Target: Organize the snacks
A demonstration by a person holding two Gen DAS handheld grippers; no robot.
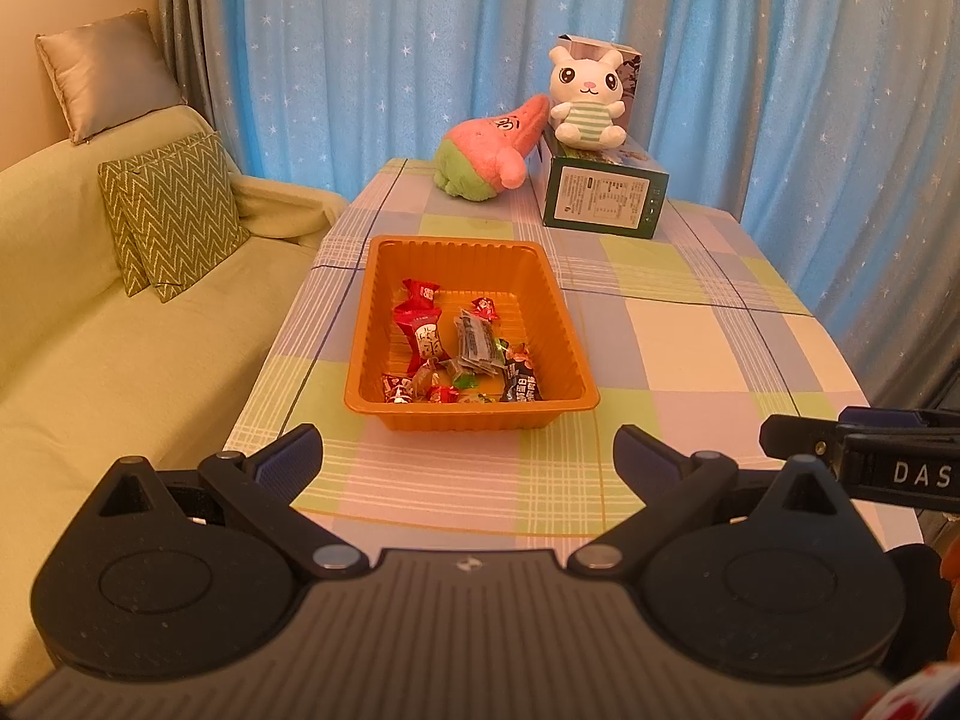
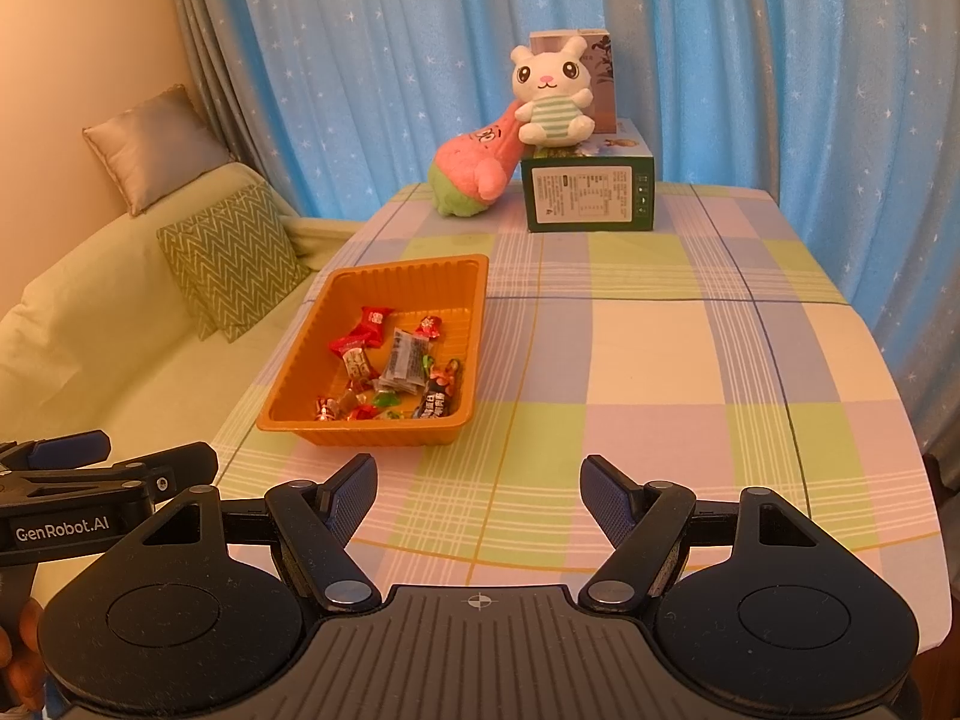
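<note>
The left wrist view shows the orange tray (image 1: pixel 472 324) straight ahead with the snacks (image 1: pixel 462 354) heaped at its near end, while the right wrist view shows that tray off to the left and much more bare checked desk (image 2: pixel 660 348). The left hand-held gripper (image 1: pixel 468 459) and the right hand-held gripper (image 2: pixel 479 495) both hang over the near desk edge, tilted down, jaws wide and holding nothing. A green sofa (image 1: pixel 120 360) with pillows is on the left, plush toys and a green box (image 1: pixel 603 195) sit at the far end, and blue star curtains (image 1: pixel 420 48) hang behind.
</note>
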